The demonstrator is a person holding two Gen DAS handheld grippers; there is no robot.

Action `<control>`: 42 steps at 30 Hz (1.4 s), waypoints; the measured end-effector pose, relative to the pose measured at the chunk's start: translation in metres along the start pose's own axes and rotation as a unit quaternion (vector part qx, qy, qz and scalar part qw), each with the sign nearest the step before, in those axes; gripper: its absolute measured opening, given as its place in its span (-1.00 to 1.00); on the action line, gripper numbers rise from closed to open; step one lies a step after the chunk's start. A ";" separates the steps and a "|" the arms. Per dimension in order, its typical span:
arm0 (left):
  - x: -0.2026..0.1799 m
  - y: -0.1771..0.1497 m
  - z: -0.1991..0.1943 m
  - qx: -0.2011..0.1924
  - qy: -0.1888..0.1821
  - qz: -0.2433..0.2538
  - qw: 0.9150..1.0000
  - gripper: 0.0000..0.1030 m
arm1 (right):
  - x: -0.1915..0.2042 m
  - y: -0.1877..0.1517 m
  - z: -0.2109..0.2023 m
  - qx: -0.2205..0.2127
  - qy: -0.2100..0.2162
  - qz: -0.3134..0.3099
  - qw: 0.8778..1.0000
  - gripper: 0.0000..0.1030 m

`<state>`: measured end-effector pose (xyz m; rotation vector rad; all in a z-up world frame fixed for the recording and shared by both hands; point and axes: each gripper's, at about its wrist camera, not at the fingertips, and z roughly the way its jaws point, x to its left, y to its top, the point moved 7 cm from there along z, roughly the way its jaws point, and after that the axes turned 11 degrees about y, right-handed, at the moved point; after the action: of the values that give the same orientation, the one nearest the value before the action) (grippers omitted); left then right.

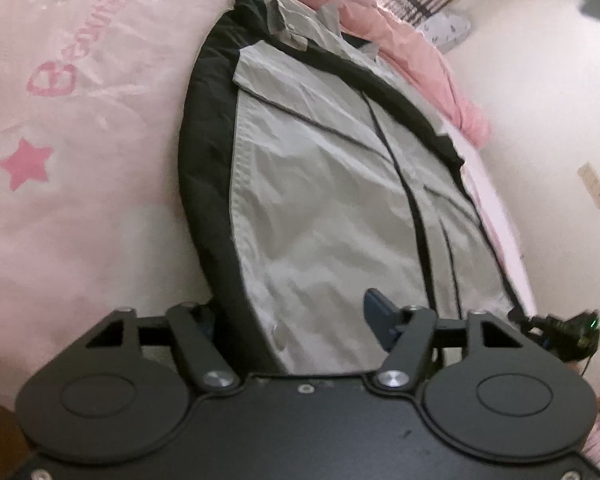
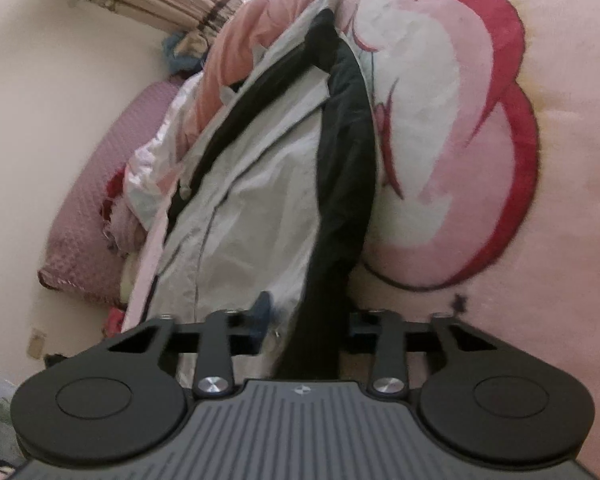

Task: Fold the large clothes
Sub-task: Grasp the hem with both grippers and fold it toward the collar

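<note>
A grey jacket (image 1: 320,184) with black side panels lies flat on a pink bed cover (image 1: 80,220), its collar at the far end. My left gripper (image 1: 292,320) straddles the near hem. Its blue right pad (image 1: 378,314) rests on the grey cloth, and its left finger is half hidden by the black edge. The jaws stand wide apart with cloth lying loose between them. In the right wrist view the jacket (image 2: 252,208) runs away from my right gripper (image 2: 310,318). A black strip (image 2: 340,184) and some grey cloth fill the gap; one finger is hidden.
A rumpled pink quilt (image 1: 420,52) lies past the collar. White wall (image 1: 540,128) and a striped curtain (image 2: 152,0) stand close by. A mauve pillow (image 2: 100,184) lies by the wall. A small dark device with a green light (image 1: 572,328) sits at the hem's right end.
</note>
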<state>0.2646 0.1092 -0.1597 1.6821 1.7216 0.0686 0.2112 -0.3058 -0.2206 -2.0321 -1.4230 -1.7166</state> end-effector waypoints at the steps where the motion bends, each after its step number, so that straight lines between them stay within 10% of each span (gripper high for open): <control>1: 0.000 -0.001 0.000 -0.002 0.005 0.007 1.000 0.07 | 0.000 -0.002 0.000 0.002 0.001 0.000 1.000 -0.39; 6: 0.011 0.002 0.004 0.000 0.030 -0.006 1.000 -0.74 | 0.000 -0.004 -0.002 -0.011 0.007 0.003 1.000 -0.52; 23: -0.013 0.052 -0.035 -0.098 -0.080 -0.103 0.987 -0.89 | 0.044 0.036 -0.006 -0.089 0.109 0.015 0.990 -0.78; 34: -0.056 0.230 -0.008 -0.157 -0.100 -0.053 0.981 -0.89 | 0.077 0.191 0.037 -0.160 0.131 0.015 0.978 -0.79; 42: -0.048 0.387 0.106 -0.132 -0.058 -0.057 0.988 -0.81 | 0.055 0.341 0.148 -0.173 0.080 0.034 0.981 -0.74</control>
<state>0.6431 0.0780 -0.0223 1.3665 1.6406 0.1369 0.5507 -0.3700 -0.0728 -2.0109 -1.0544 -2.1650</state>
